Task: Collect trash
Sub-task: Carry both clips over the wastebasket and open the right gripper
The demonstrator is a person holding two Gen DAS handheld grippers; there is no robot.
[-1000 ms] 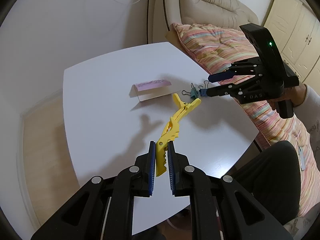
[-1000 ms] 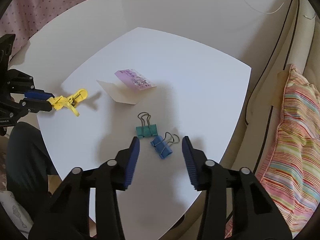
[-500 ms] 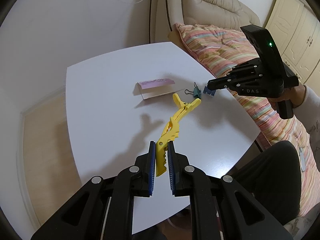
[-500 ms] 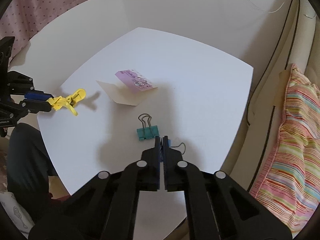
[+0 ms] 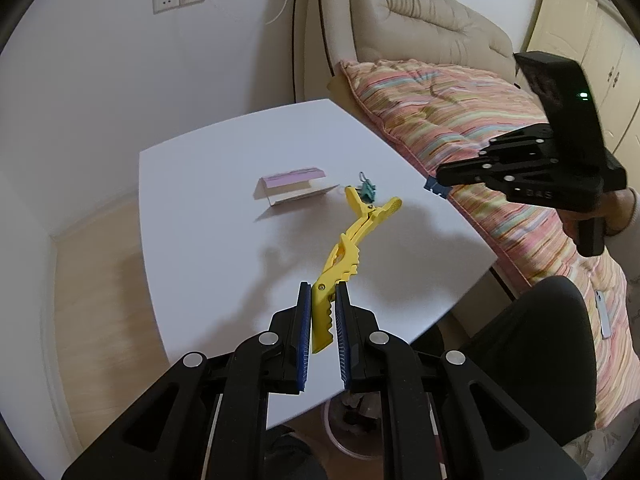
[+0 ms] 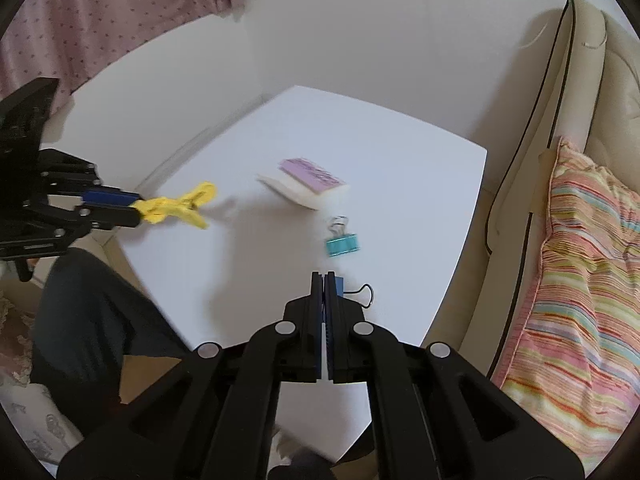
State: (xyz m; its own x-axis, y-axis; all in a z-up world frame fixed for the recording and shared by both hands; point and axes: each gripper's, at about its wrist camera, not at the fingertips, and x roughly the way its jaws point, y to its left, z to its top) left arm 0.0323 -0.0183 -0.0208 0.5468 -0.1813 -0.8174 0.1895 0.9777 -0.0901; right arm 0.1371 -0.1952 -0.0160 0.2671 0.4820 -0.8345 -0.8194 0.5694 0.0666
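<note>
White table [image 5: 224, 208]: taken as the landmark; its square top is seen from both wrist views, with a beige sofa [image 5: 432, 32] and a striped cushion [image 5: 440, 120] along its far-right side.

Left gripper [image 5: 323, 312]: held over the table's near edge; the jaws are clamped on the lower end of the yellow clip.

Right gripper [image 6: 325, 292]: held above the table's sofa-side edge; the jaws are drawn together on a blue binder clip.

Folded card [image 5: 294, 186], pink on top and cream beneath: laid open near the table's middle.

Yellow clip [image 5: 348, 240]: a long plastic hair-type clip, carried clear of the tabletop, its forked end pointed towards the table's middle.

Teal binder clip [image 6: 341, 243]: left flat on the table, between the folded card and the sofa-side edge, wire handles turned towards the card.

Blue binder clip [image 6: 338, 285]: pinched in the right gripper, lifted off the table; only one corner and a wire loop are shown beside the pads.
</note>
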